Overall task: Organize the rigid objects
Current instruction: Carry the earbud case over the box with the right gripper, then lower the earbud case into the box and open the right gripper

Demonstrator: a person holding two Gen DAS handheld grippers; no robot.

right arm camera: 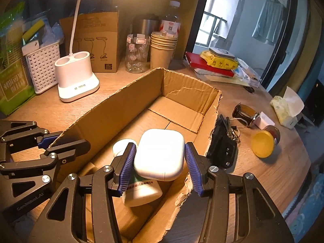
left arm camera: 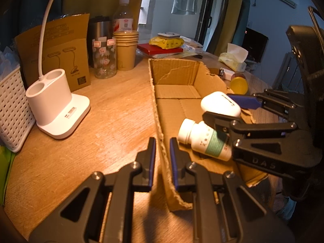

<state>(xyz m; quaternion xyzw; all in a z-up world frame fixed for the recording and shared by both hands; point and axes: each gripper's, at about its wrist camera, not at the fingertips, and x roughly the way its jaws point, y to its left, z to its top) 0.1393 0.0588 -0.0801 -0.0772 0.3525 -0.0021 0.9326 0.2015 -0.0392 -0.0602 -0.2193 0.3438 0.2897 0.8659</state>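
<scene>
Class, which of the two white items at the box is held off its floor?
The earbud case, between the right gripper's pads; the pill bottle lies on its side.

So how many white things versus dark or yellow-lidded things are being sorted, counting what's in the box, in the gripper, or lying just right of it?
White: 2, the earbud case in the right gripper and the pill bottle in the cardboard box
Black: 1, the key fob
Yellow-lidded: 1, the jar
Total: 4

Pill bottle (right arm camera: 141,192) in cardboard box (right arm camera: 113,111); earbud case (right arm camera: 160,154) above bottle; keys (right arm camera: 224,141) right of box.
</scene>
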